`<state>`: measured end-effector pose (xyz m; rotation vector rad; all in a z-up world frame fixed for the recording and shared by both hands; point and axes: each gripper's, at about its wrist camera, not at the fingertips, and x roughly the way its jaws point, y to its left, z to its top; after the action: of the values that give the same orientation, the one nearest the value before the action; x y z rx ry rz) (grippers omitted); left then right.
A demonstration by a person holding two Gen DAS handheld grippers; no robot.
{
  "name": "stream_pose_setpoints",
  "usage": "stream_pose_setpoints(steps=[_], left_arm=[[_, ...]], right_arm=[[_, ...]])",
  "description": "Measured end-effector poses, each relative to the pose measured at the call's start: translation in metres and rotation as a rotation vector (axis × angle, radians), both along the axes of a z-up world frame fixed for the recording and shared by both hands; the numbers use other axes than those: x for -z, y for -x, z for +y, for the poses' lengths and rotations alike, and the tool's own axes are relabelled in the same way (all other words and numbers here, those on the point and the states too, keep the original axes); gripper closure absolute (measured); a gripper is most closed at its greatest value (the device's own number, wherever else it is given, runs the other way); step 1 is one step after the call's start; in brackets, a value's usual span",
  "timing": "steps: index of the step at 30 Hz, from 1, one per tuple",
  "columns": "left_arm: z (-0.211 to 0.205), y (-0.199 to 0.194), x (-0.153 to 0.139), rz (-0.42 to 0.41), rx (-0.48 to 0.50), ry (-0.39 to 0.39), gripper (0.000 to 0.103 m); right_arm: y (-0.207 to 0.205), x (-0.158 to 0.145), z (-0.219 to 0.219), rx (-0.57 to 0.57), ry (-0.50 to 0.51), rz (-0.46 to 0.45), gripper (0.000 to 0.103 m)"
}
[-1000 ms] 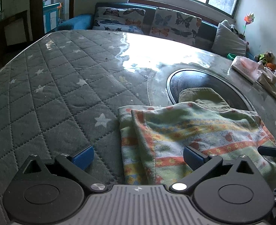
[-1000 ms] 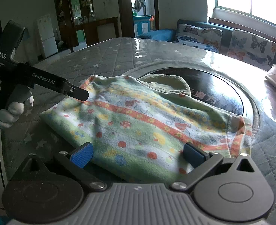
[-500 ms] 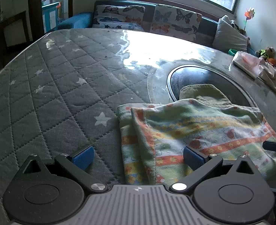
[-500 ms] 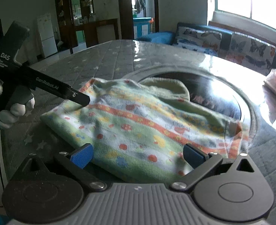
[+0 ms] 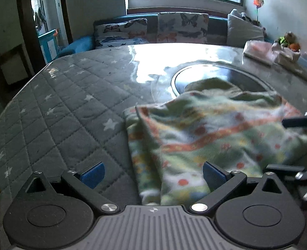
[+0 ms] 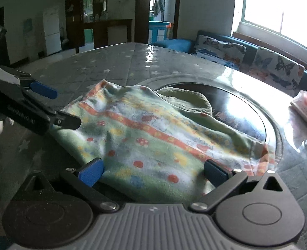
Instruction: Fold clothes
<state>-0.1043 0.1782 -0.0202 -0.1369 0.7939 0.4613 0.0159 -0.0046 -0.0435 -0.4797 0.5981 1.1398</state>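
A folded green garment with orange stripes and red dots [image 5: 205, 137] lies on the quilted grey table cover [image 5: 59, 112], partly over a plain olive cloth [image 5: 212, 84]. My left gripper [image 5: 152, 174] is open, its jaws wide apart over the garment's near left corner. My right gripper [image 6: 153, 171] is open over the garment's [image 6: 153, 137] near edge. The left gripper's fingers [image 6: 43, 90] show at the left of the right wrist view, beside the garment's left edge. The right gripper's fingers [image 5: 295, 123] show at the right edge of the left wrist view.
A round dark glass inset [image 6: 243, 112] sits in the table behind the garment. Pink and white packets [image 5: 259, 51] lie at the table's far right. A sofa with butterfly cushions [image 5: 182, 27] stands beyond the table under the window.
Both grippers have lifted and tilted, so the views show more of the room. The garment's left edge looks slightly raised and rumpled. Both stay open.
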Motion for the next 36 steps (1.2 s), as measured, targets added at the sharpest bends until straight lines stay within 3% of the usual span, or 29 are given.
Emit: stream_pose_setpoints(steps=[4,8,12,19,27,36], left_arm=[[0.004,0.003,-0.003,-0.001,-0.025,-0.010,0.001],[0.003,0.004,-0.015,-0.026,-0.041,-0.024,0.001],[-0.009,-0.002,-0.022,-0.062,-0.003,-0.023,0.001],[-0.018,-0.015,0.000,0.022,0.038,-0.071,0.001],[-0.021,-0.023,-0.018,-0.041,0.042,-0.056,0.001],[-0.029,-0.032,0.003,0.012,0.082,-0.042,0.000]], right_arm=[[-0.002,-0.011,-0.005,0.010,-0.034,-0.012,0.000],[-0.010,-0.020,-0.013,0.088,-0.078,-0.049,0.000],[-0.017,-0.008,-0.016,0.127,-0.021,-0.064,0.000],[-0.014,-0.004,-0.034,0.115,0.011,-0.104,0.000],[-0.027,-0.013,-0.030,0.194,-0.042,-0.135,0.000],[-0.024,0.005,-0.041,0.168,-0.019,-0.130,0.000]])
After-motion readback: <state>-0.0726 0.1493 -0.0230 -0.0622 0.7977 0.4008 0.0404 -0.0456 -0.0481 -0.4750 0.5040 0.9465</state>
